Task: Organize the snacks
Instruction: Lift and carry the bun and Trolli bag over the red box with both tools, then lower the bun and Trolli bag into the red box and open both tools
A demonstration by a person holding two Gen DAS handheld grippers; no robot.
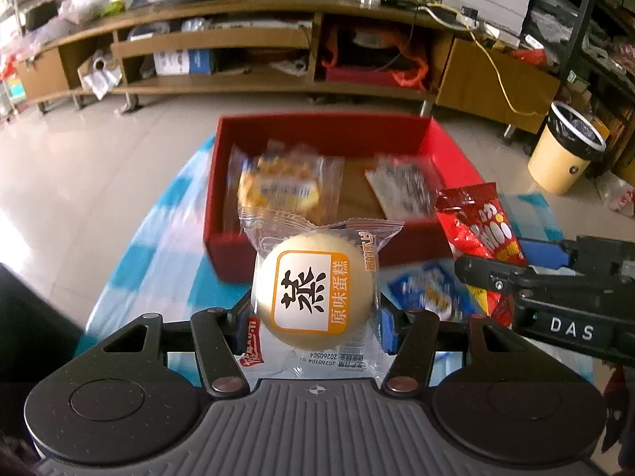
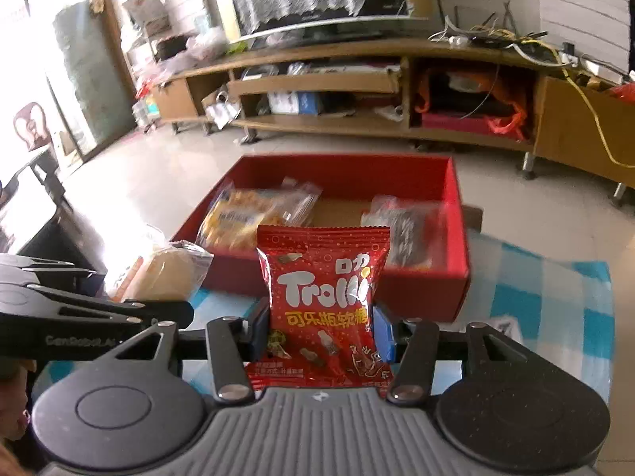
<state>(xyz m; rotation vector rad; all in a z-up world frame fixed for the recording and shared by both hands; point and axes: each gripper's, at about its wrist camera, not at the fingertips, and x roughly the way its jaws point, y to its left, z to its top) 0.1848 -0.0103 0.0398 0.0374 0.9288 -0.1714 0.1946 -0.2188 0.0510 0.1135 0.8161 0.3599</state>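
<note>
Both hands loaded — the left gripper (image 1: 313,317) has its fingers clamped on a round cream cake in clear wrap (image 1: 315,297), the right gripper (image 2: 322,331) on a red foil gummy packet (image 2: 323,309), both near the shallow red cardboard box (image 1: 452,146). Two wrapped snacks already lie inside it — at least one blue packet (image 1: 432,293) waits on the checked tabletop.

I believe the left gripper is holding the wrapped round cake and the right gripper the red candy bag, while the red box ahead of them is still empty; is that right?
Not quite: the red box is not empty. Both wrist views show two wrapped snacks already lying in it, a yellow packet and a dark packet. The rest stands: the left gripper holds the wrapped round cake, and the right gripper the red candy bag.
</note>
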